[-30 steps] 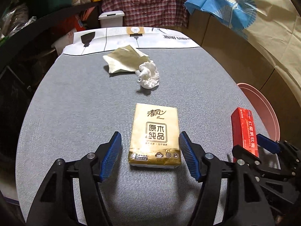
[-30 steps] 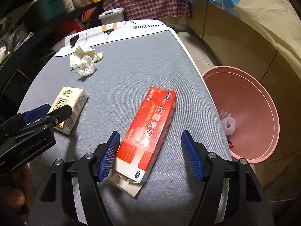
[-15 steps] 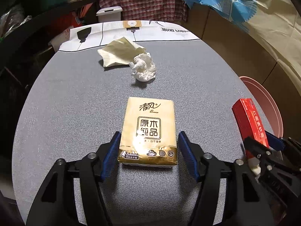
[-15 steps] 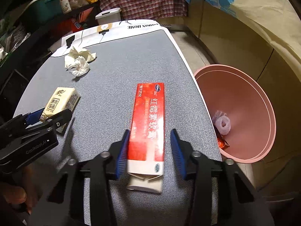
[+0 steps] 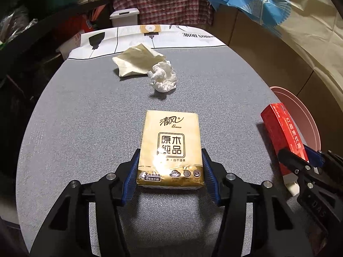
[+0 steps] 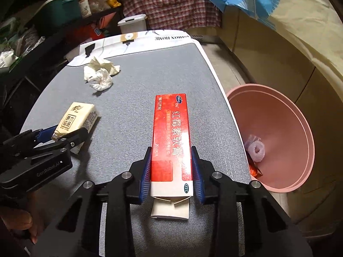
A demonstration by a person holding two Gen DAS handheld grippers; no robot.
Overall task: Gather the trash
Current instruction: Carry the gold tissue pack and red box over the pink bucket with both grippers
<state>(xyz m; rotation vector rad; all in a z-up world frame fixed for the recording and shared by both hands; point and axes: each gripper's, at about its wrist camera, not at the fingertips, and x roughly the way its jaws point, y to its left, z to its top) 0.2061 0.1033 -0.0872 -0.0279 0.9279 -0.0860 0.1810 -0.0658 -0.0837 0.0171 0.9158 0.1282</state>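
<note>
A gold tissue pack [image 5: 171, 137] lies on the grey table [image 5: 85, 117]. My left gripper [image 5: 170, 156] straddles its near end, jaws closing, both blue pads touching the pack's sides. A long red medicine box [image 6: 170, 128] points away from me near the table's right edge. My right gripper [image 6: 171, 152] is shut on its near end, where a white flap hangs open. A crumpled white tissue [image 5: 164, 79] rests against a beige crumpled paper [image 5: 137, 63] farther back. In the right wrist view the left gripper [image 6: 62, 132] and the tissue pack [image 6: 75, 117] sit at the left.
A pink bin [image 6: 278, 128] stands on the floor just off the table's right edge, with a pale roll and an orange wrapper inside. Dark shelves with boxes line the left side. A white lidded container [image 5: 125, 17] and hanging plaid cloth are beyond the far end.
The right gripper's fingers have come together on the red box, which now lies straight between them. The left gripper's fingers have drawn in to the tissue pack's sides.
</note>
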